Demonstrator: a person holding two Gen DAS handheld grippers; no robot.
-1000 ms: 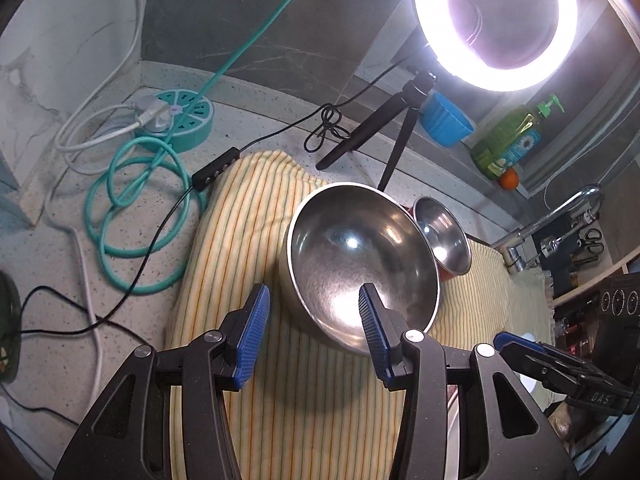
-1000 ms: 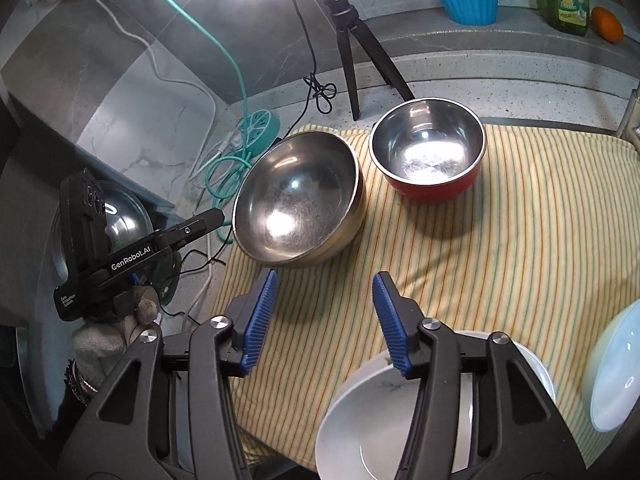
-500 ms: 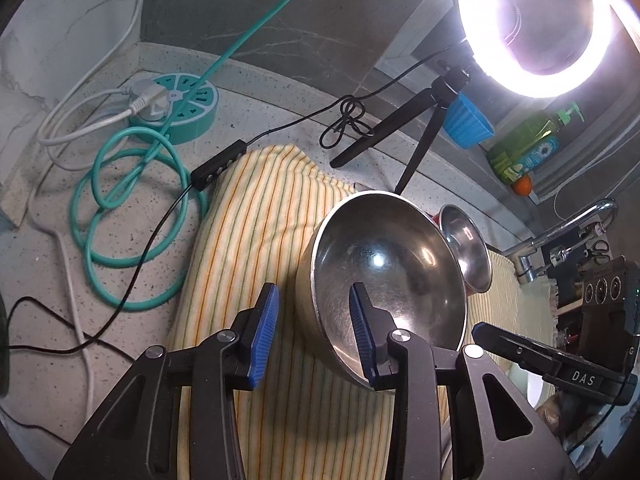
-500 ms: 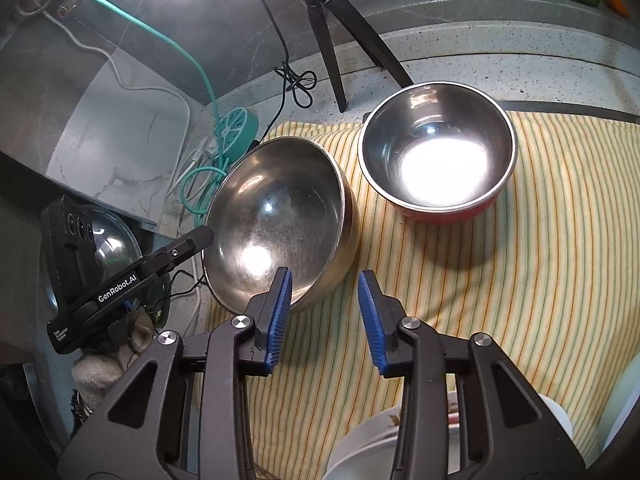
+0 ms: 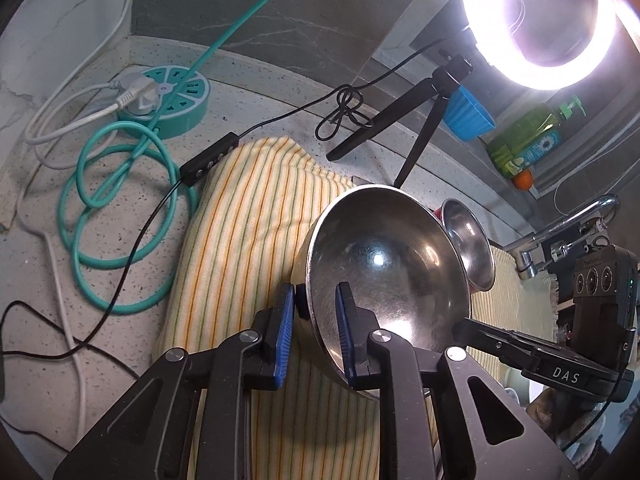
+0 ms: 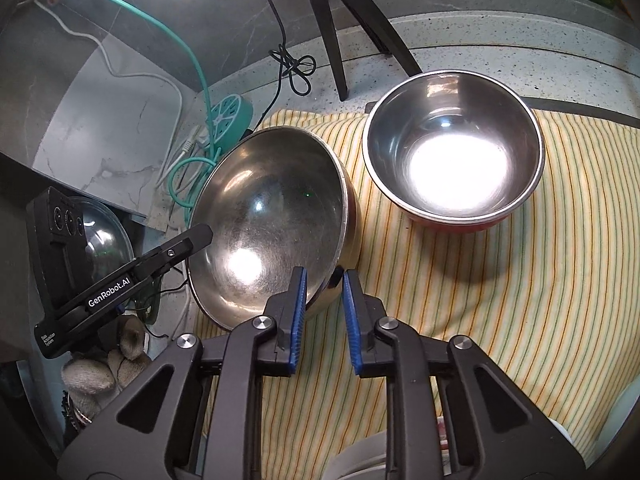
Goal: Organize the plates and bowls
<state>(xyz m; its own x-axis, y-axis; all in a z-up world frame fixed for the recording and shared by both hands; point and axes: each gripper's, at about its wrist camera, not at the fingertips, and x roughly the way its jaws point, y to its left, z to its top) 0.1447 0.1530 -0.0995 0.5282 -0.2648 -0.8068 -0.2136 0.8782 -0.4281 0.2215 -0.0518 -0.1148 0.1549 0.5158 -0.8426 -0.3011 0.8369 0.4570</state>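
Observation:
A large steel bowl [image 5: 384, 272] [image 6: 272, 216] rests on a yellow striped cloth [image 6: 480, 300]. My left gripper [image 5: 314, 312] straddles the bowl's left rim, one pad outside and one inside. Its jaws are closing, and a narrow gap still shows beside the rim. My right gripper [image 6: 324, 296] straddles the near right rim the same way. Its jaws are closing too, with a sliver of gap at the outer pad. A smaller steel bowl with a red outside [image 6: 452, 160] [image 5: 468, 240] stands right of the big one, untouched.
A white dish [image 6: 360, 456] lies under my right gripper at the cloth's near edge. A ring light tripod [image 6: 340, 20], a teal power strip [image 5: 168, 100] and coiled cables [image 5: 120, 220] sit behind and left. A tap [image 5: 560, 232] is at the right.
Both grippers came down and forward to the large steel bowl. Their jaws narrowed from wide apart to close around its rim on opposite sides.

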